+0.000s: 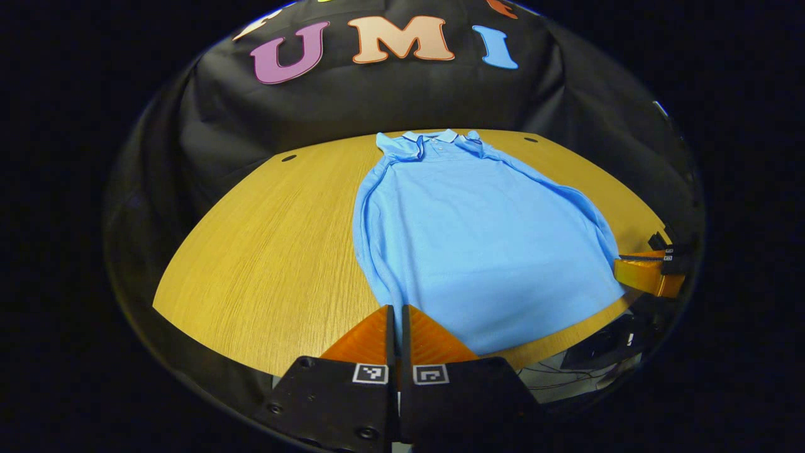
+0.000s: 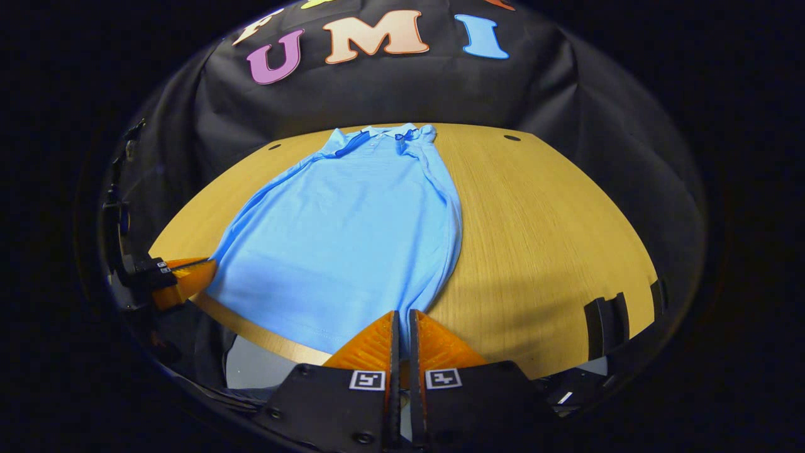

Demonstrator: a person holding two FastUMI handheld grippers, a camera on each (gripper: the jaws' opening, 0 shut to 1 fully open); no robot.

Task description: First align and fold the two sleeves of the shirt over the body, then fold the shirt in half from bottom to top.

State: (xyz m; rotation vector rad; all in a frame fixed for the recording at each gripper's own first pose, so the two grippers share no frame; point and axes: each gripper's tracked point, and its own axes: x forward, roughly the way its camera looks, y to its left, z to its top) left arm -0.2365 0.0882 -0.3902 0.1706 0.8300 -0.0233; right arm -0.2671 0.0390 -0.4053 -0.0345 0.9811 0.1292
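Note:
A light blue polo shirt (image 1: 478, 245) lies flat on the wooden table (image 1: 270, 251), collar at the far end, both sleeves folded in over the body. My left gripper (image 1: 398, 309) is shut on the hem's near left corner. In the same view the right gripper (image 1: 629, 269) pinches the hem's other corner at the table's right edge. In the right gripper view the shirt (image 2: 352, 245) stretches away from my right gripper (image 2: 402, 314), which is shut on the hem corner, with a strip of blue cloth between its fingers. The left gripper (image 2: 204, 269) holds the far corner at the left.
The table (image 2: 553, 239) has bare wood on both sides of the shirt. Black cloth walls close the back and sides. Small dark holes (image 1: 288, 158) mark the table's far corners. Dark gear (image 2: 607, 318) sits beyond the table's near right edge.

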